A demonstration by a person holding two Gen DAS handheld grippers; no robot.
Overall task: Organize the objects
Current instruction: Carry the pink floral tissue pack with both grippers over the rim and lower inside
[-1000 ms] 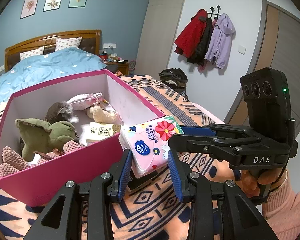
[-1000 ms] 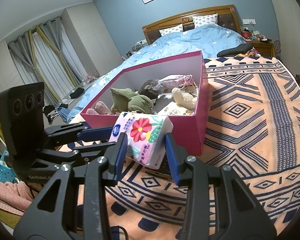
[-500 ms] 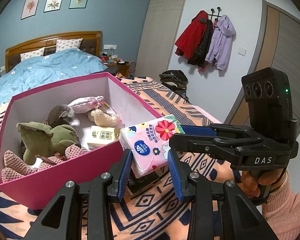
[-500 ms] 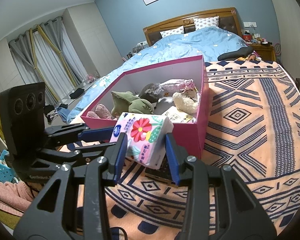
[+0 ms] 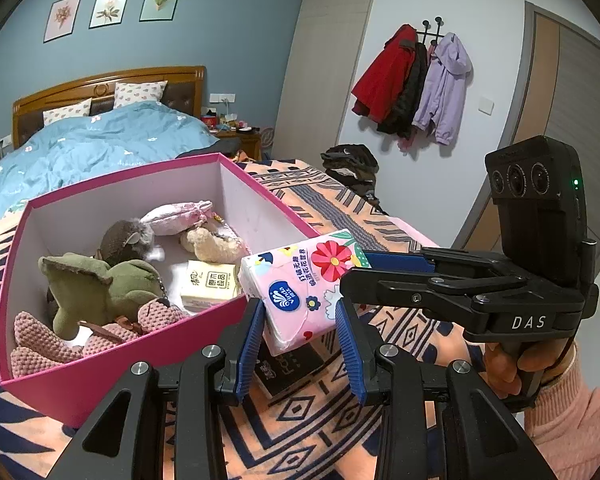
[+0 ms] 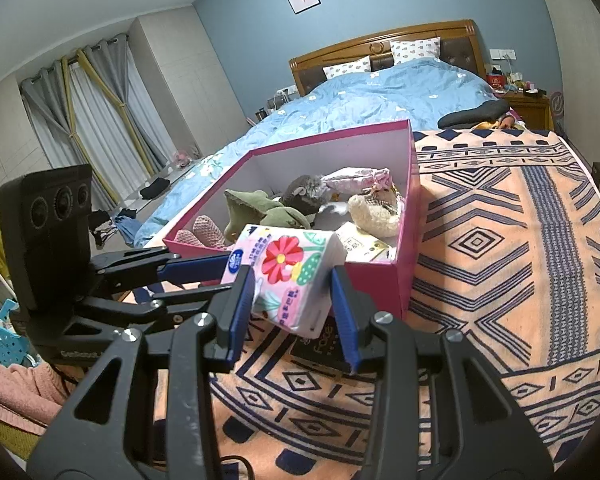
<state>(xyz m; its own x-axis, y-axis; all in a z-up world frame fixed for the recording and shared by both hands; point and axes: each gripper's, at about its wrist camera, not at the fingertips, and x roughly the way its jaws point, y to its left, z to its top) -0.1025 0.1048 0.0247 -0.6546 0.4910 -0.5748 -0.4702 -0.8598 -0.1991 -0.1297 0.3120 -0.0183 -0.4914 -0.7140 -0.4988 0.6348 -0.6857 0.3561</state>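
A pink flowered tissue pack (image 5: pixel 300 296) hangs just above the patterned blanket, right beside the near corner of the pink box (image 5: pixel 120 344). My left gripper (image 5: pixel 300 344) is shut on its lower end. My right gripper (image 5: pixel 356 270) comes in from the right and is shut on the same pack. In the right wrist view, the tissue pack (image 6: pixel 284 272) sits between the right gripper's (image 6: pixel 292 316) blue pads, and the left gripper (image 6: pixel 224 274) clamps it from the left. The pink box (image 6: pixel 408 280) holds a green plush (image 5: pixel 100 284), other soft toys and a yellow tissue pack (image 5: pixel 208 286).
A flat black packet (image 5: pixel 296 368) lies on the blanket (image 6: pixel 500 280) directly under the held pack. A bed with a blue duvet (image 6: pixel 400 92) stands behind the box. Coats (image 5: pixel 416 84) hang on the wall to the right. A hand in a pink sleeve (image 5: pixel 560 412) holds the right gripper.
Both grippers keep their hold on the tissue pack. The box sits slightly lower in both views, so the pack has at most risen a little.
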